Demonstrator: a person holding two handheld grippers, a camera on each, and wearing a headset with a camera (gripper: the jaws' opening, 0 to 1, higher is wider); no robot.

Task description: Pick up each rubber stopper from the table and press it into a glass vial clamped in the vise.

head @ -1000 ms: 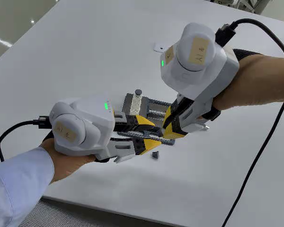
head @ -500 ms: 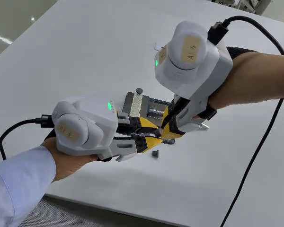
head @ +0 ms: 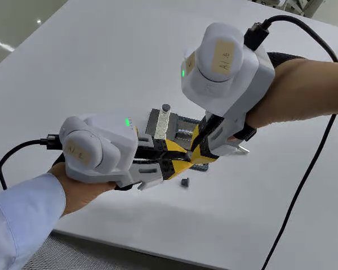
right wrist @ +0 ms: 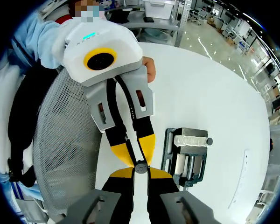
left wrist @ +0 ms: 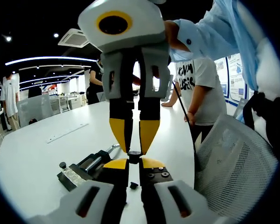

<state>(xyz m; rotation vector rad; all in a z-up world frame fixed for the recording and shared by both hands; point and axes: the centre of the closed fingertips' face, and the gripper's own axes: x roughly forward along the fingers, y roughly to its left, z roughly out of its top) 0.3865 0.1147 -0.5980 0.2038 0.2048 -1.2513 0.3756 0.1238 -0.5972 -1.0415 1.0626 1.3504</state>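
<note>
A small black vise (head: 180,132) on the white table clamps a glass vial (head: 165,119) lying flat, with a dark stopper (head: 165,107) in its mouth. My left gripper (head: 186,161) and right gripper (head: 194,153) meet tip to tip just in front of the vise. Between the tips sits one dark rubber stopper (right wrist: 141,167), also seen in the left gripper view (left wrist: 134,154). Both pairs of jaws are closed against it, the right gripper (left wrist: 135,147) from above and the left gripper (right wrist: 137,156) from the person's side. Another loose stopper (head: 185,182) lies on the table under the tips.
Black cables (head: 304,185) trail from both grippers across the table. A small white tag (head: 190,55) lies far behind the vise. The table's near edge (head: 158,256) runs below my left hand. A mesh chair (left wrist: 233,158) stands beside the table, and people stand beyond it.
The right gripper's body has swung slightly to the left and tilted. The two sets of tips stay together at the same spot by the vise.
</note>
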